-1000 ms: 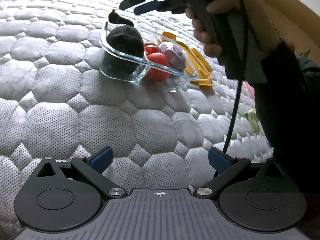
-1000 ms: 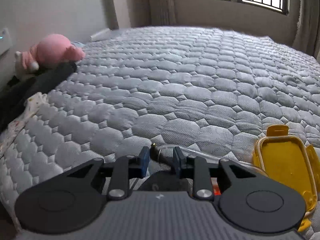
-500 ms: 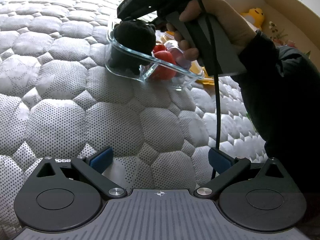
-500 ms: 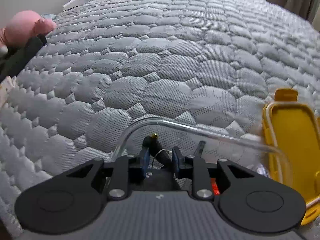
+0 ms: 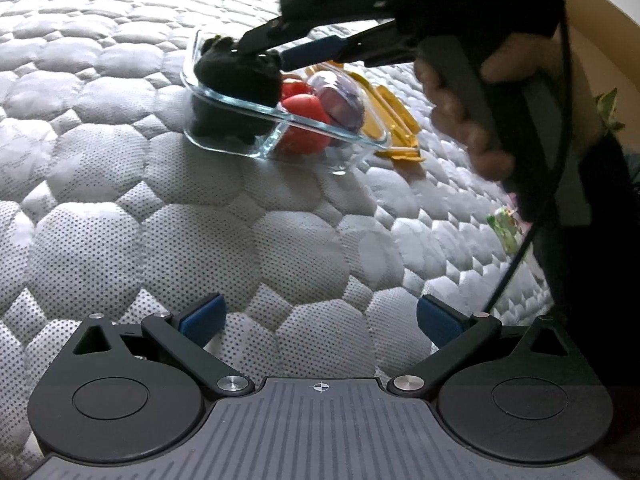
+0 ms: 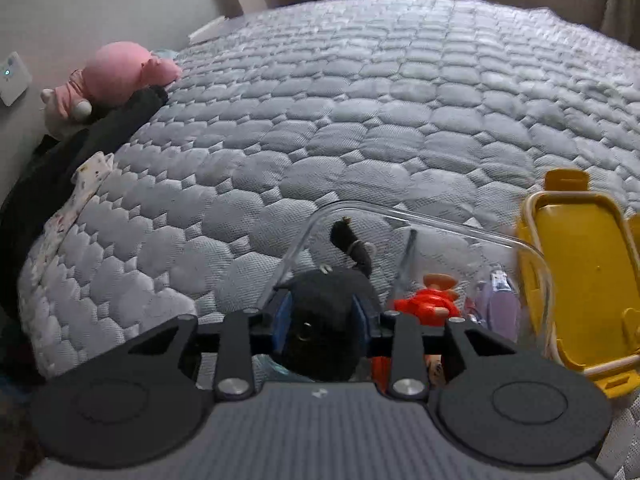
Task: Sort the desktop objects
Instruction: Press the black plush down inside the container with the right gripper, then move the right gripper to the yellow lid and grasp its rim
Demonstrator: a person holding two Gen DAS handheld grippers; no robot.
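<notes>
Quilted grey mattress (image 5: pixel 248 240) carries everything; its hexagon stitching runs bare and open from the near edge up to the dish, and in the right wrist view a broad bare stretch continues beyond the dish to the far edge by the wall. Nearest, the left gripper (image 5: pixel 318 314) hangs over that open quilting with its blue pads spread wide and nothing between them.

Farther in sits a clear glass dish (image 5: pixel 224 98), rectangular, its long axis running from near left to far right in the left wrist view. At its left end lies a black plush toy (image 6: pixel 324 300), a thin tail-like tip pointing away from the right wrist camera toward the dish's far wall. The right gripper (image 6: pixel 320 314), held in a hand (image 5: pixel 472 120), reaches down into this end; its jaws have just been opening, and the blue pads now stand on either side of the plush, close against it, though whether they still press it I cannot tell. Beside the plush, toward the dish's right end, lie a red toy (image 5: pixel 302 122) and a purple object (image 5: pixel 342 100).

Just past the dish's right end lies a yellow lid (image 6: pixel 584 280), underside up. Far off, at the mattress's left edge, rests a pink plush toy (image 6: pixel 120 76) on dark clothing (image 6: pixel 60 176).
</notes>
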